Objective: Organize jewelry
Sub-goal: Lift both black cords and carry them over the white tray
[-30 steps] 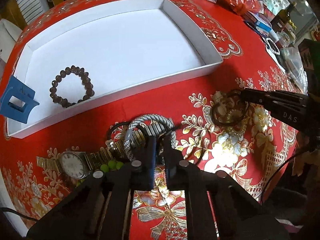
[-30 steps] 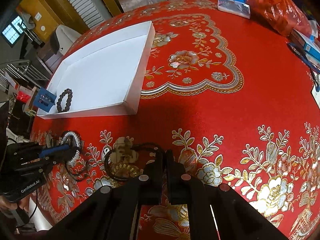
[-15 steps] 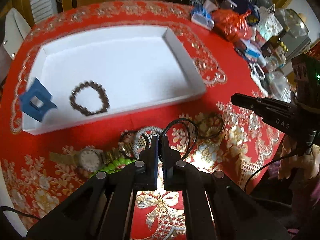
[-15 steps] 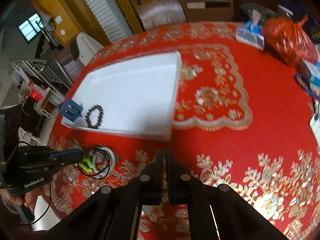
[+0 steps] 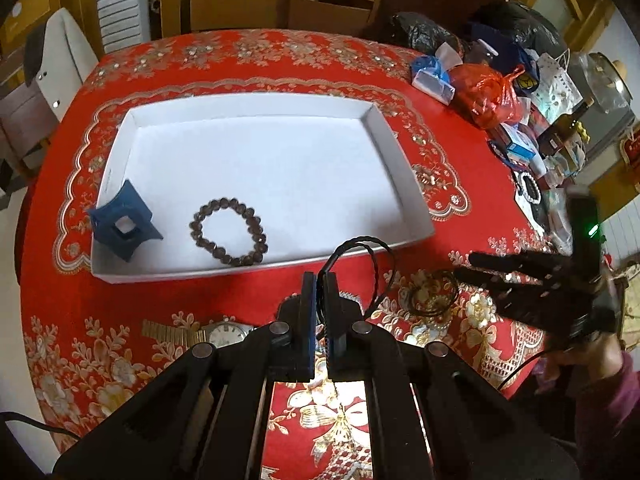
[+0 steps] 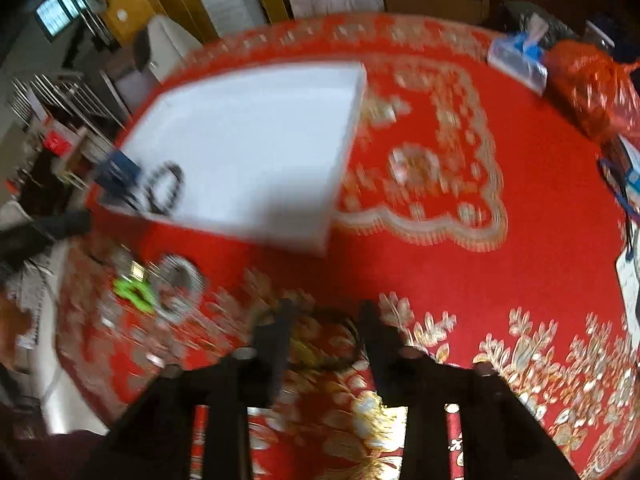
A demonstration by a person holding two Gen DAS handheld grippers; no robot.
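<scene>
My left gripper is shut on a thin black cord necklace and holds it above the red tablecloth, just before the white tray. In the tray lie a dark bead bracelet and a blue hair clip. A gold watch lies on the cloth left of my left gripper. A dark ring-shaped bracelet lies to the right, by my right gripper. In the blurred right wrist view my right gripper is open over that bracelet; a green bead bracelet and a silver bangle lie left.
Bags, boxes and bottles crowd the table's right edge: a red plastic bag, a tissue pack, a white bead bracelet on a card. Wooden chairs stand behind the table.
My left gripper has lifted with the black cord and moved toward the tray. My right gripper has gone from shut to open and moved down over the dark bracelet.
</scene>
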